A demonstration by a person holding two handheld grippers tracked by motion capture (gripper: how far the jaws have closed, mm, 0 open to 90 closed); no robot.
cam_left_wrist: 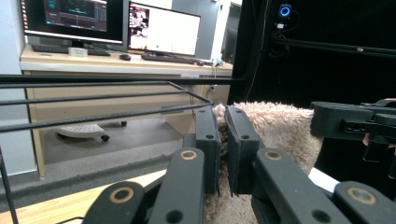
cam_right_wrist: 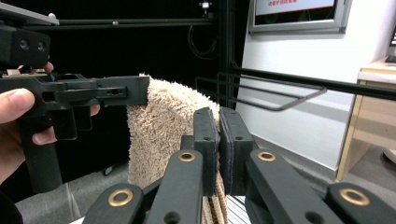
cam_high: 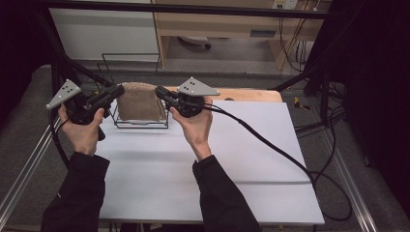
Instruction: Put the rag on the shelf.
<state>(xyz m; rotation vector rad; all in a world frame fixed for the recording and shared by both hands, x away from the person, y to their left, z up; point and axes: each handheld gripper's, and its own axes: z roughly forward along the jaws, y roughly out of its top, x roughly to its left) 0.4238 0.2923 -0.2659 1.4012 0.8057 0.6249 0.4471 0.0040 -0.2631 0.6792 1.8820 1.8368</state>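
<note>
Both tools (cam_high: 116, 90) (cam_high: 159, 92) pinching towel's (cam_high: 140, 100) top corners

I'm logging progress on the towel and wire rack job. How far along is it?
Done: both grippers have taken hold. The left gripper and right gripper are each shut on a top corner of the tan towel. In hand: the towel hangs stretched between them, over the black wire rack. Left: whether it goes onto the rack or comes off can't be told; either way, it has yet to be released.
</note>
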